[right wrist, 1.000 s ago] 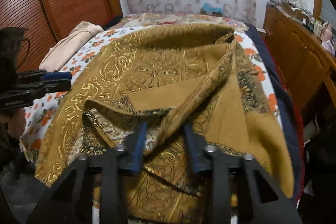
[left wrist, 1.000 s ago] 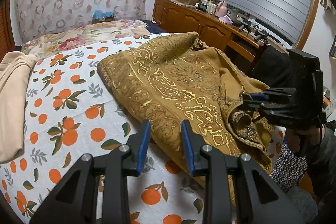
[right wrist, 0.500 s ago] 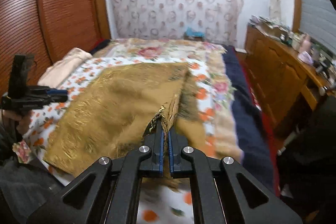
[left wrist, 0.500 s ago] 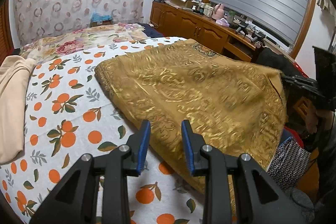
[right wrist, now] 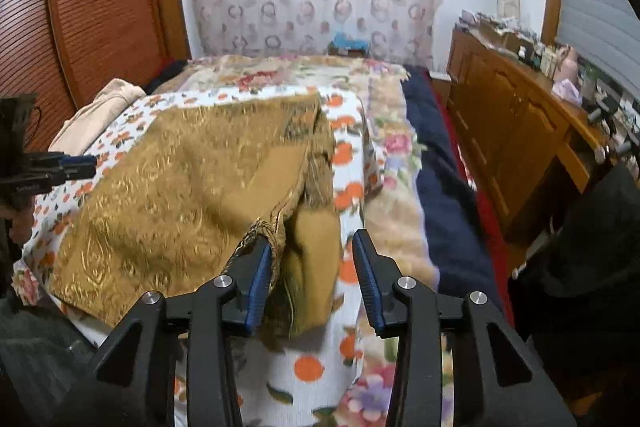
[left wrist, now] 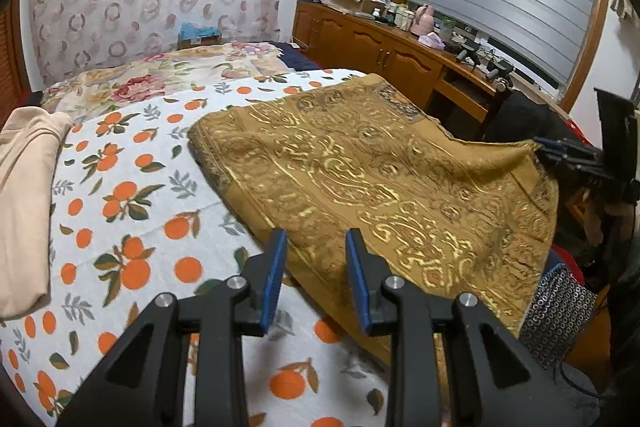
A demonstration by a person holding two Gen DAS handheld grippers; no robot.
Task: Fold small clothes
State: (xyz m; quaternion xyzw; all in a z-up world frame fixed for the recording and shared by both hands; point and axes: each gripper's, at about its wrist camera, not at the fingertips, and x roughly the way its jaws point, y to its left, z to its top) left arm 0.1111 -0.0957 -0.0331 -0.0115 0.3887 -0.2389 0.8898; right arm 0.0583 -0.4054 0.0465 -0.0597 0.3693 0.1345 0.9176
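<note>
A mustard-gold patterned cloth (left wrist: 380,179) lies spread on the orange-print bedsheet (left wrist: 120,195); it also shows in the right wrist view (right wrist: 180,187). My left gripper (left wrist: 314,247) is open and empty, hovering just above the cloth's near edge. My right gripper (right wrist: 310,247) is open; the cloth's corner (right wrist: 264,231) drapes against its left finger, its jaws standing apart. In the left wrist view the right gripper (left wrist: 560,153) sits at the cloth's far right corner. The left gripper shows at the left edge of the right wrist view (right wrist: 72,165).
A folded beige garment (left wrist: 28,195) lies at the bed's left side. A floral quilt (left wrist: 160,79) and a dark blue blanket (right wrist: 440,187) cover the rest of the bed. A wooden dresser (left wrist: 400,55) with clutter runs along the right.
The right gripper grasped the bunched cloth, pulled it out flat to the right, then opened its jaws. The left gripper stayed open in place.
</note>
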